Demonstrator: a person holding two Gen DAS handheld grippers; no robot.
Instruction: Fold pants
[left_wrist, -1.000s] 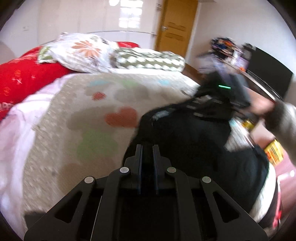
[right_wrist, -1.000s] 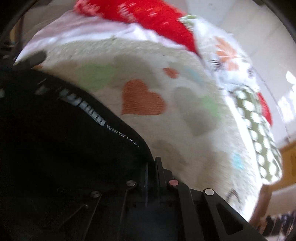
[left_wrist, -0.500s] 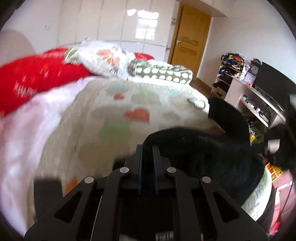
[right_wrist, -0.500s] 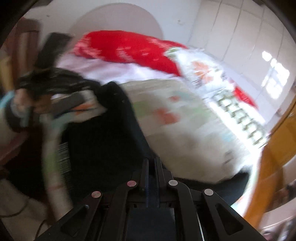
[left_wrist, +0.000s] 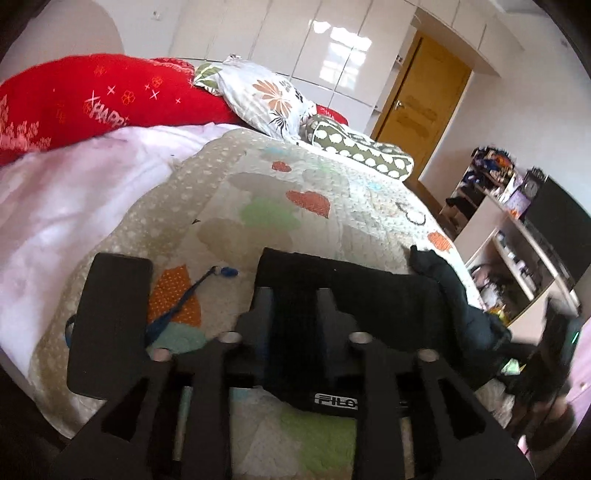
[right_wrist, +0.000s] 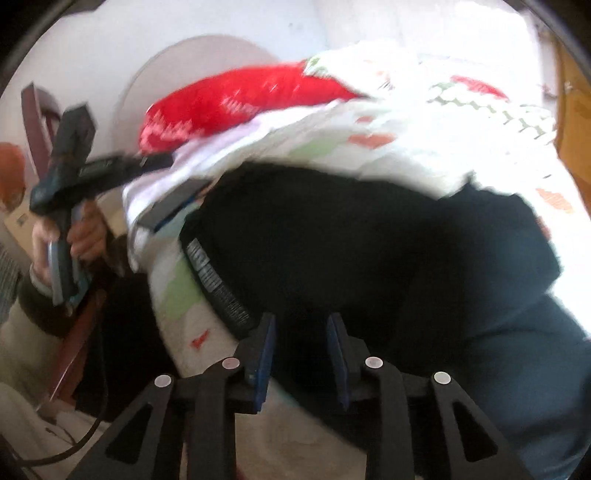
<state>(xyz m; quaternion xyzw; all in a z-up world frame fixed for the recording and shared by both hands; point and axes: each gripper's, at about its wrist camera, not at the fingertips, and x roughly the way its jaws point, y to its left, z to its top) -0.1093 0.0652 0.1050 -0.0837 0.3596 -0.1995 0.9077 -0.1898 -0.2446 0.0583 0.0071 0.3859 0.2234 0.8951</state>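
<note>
**Fold pants: garment laid on the bed, both jaws letting go**

Nearest the lens in the left wrist view, the left hand-held gripper (left_wrist: 295, 310) has its jaws opening; the dark cloth of the pants (left_wrist: 354, 314) lies between and beneath the fingers, and no pad appears to press on it. In the right wrist view the right hand-held gripper (right_wrist: 301, 350) is likewise opening, with black fabric in the gap but no visible pinch. That picture is blurred, so fine contact cannot be settled.

The pants lie on the quilt (left_wrist: 258, 206) at the near edge of the bed, as a compact dark slab in the left view, with one bunched end trailing over the bed's right side. Judged from this, at least one fold seems laid down; the trailing end and the uneven outline suggest that squaring up or a further fold is left.

A white woven label (left_wrist: 337, 401) on the near hem reads roughly "FILA", though the letters are small. In the right view a strip of print (right_wrist: 218, 284) runs along the waistband but is too smeared to read.

Just left of the pants lie a flat black rectangular object (left_wrist: 110, 325) and a blue cord (left_wrist: 184, 299). Farther back, the red pillow (left_wrist: 92, 99) carries white lettering that begins "HAPP". Beyond stand a floral pillow (left_wrist: 262, 96) and a wooden door (left_wrist: 421, 96).
</note>
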